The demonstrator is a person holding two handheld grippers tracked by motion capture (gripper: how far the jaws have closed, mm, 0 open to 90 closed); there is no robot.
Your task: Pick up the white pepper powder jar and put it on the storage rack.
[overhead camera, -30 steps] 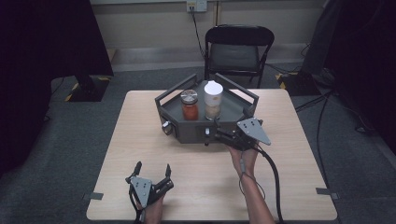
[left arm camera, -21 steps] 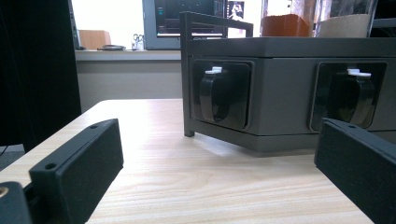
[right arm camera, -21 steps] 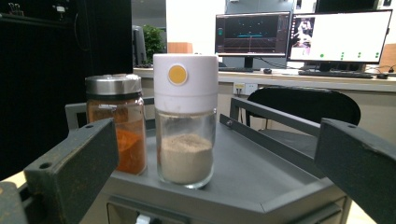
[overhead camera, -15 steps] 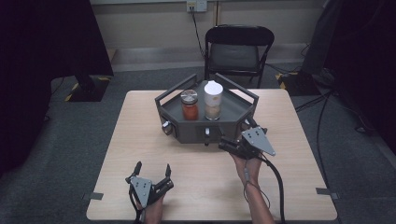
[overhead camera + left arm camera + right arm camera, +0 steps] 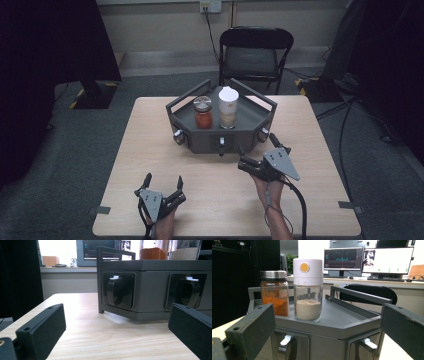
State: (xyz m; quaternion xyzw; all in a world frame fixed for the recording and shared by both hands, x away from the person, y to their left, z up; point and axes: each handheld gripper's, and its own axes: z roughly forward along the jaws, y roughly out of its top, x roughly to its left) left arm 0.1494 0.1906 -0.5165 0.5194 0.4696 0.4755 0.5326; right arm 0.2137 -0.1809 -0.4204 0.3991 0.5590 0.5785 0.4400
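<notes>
in the high view, the grey tray (image 5: 190,131) stands at the middle of the table (image 5: 150,165) toward its far side, carrying a jar of red spice (image 5: 202,112) on the left and a white-capped jar (image 5: 228,107) just to its right, the two close side by side and both upright; the right gripper (image 5: 256,154) hovers just off the tray's near right corner with its jaws spread and empty, pointing forward and a little left toward the jars, while the left gripper (image 5: 163,181) sits well back at the near edge, jaws also spread and empty, so the right hand is clearly the nearer one. in the left gripper view, the open jaws frame the tray's front wall and two of its dark latches (image 5: 117,291) low across the table, the jars rising above and beyond. in the right gripper view, the white-capped jar (image 5: 308,288) stands almost dead ahead between the wide-open jaws, its long axis vertical, the red spice jar (image 5: 274,292) just to its left; a straight advance over the tray's near rim would likely meet the white-capped jar first
</notes>
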